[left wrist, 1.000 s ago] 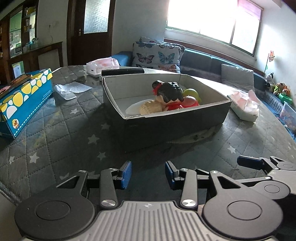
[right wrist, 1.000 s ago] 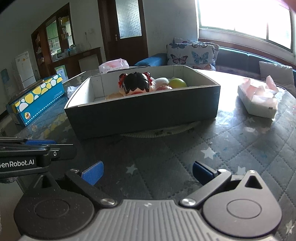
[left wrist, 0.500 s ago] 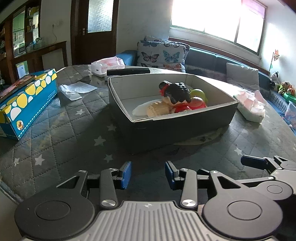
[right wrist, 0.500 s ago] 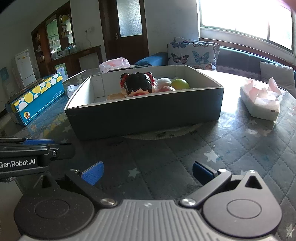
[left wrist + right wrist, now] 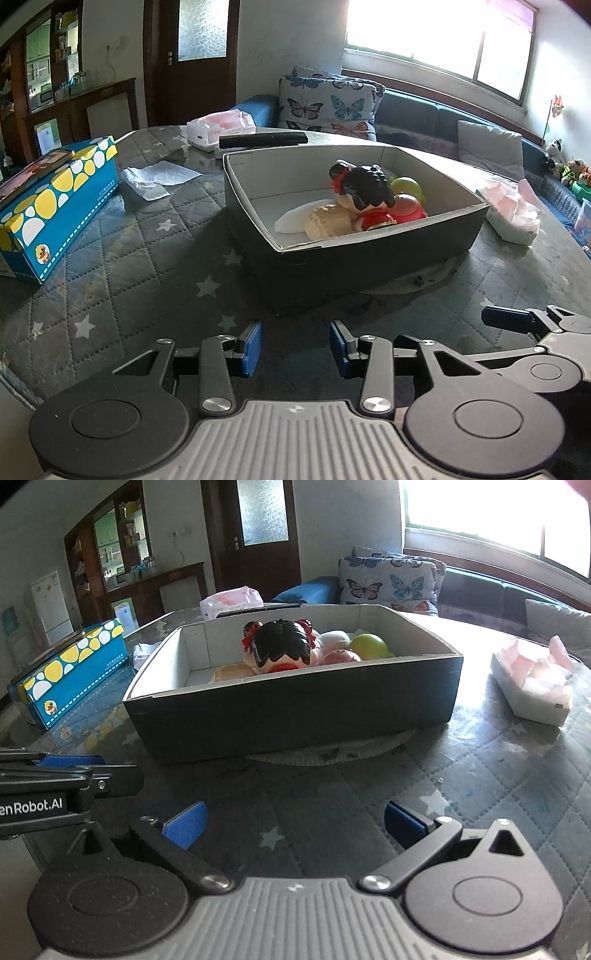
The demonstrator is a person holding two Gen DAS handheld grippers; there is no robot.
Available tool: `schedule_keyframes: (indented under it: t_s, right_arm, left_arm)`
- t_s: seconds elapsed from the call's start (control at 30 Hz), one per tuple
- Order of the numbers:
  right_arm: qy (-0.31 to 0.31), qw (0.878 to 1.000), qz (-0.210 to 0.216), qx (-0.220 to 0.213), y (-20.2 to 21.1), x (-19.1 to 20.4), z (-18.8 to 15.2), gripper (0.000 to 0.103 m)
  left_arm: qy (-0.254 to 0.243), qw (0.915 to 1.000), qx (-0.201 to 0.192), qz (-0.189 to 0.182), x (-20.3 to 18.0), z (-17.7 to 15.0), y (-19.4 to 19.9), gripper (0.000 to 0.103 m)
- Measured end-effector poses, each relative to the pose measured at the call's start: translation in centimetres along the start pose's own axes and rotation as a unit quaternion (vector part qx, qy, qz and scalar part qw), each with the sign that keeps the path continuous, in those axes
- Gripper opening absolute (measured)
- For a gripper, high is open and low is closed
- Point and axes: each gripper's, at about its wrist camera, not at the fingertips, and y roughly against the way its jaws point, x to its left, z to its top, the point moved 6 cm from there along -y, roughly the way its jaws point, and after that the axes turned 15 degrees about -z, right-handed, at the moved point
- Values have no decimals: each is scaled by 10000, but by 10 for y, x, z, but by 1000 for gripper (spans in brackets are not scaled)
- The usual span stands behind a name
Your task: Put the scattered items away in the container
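Observation:
A dark cardboard box [image 5: 369, 258] [image 5: 295, 716] stands on the quilted table. Inside lie a doll with black hair and red dress [image 5: 364, 192] [image 5: 282, 648], a green ball [image 5: 408, 186] [image 5: 369, 646], a cream ribbed toy [image 5: 327, 221] and a white piece [image 5: 295, 219]. My left gripper [image 5: 295, 347] is open and empty, low over the table in front of the box. My right gripper [image 5: 293, 825] is wide open and empty, also in front of the box. One right finger shows in the left wrist view [image 5: 506, 319].
A blue box with yellow dots [image 5: 55, 206] [image 5: 74, 672] lies at the left. Crumpled white paper [image 5: 155, 177], a pink tissue pack [image 5: 221, 127] and a black remote [image 5: 262, 139] lie behind. Another tissue pack [image 5: 511, 210] [image 5: 532, 683] sits right of the box.
Both grippers have drawn slightly back and up from the box, so it looks a little farther. Their jaws have kept the same opening.

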Motion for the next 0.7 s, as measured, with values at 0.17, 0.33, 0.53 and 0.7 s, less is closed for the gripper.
schedule_keyframes:
  t_s: [0.17,0.33,0.53,0.7]
  right_arm:
    - [44,10000,-7,5,-4,3,5,103]
    - [56,10000,4,55,-10,4,7,103]
    - [15,9999,10,135,-18,3,8,103]
    - [-77,9998,13,185,-24,0,10,103]
  left_arm:
    - [19,10000,10,60,5,4,-2,42]
    - [44,9999,70,115,9,7,-8,42]
    - [42,9998,146,154,11,10,-14,42]
    - [-33,9993,254,256,12,12,-20,42]
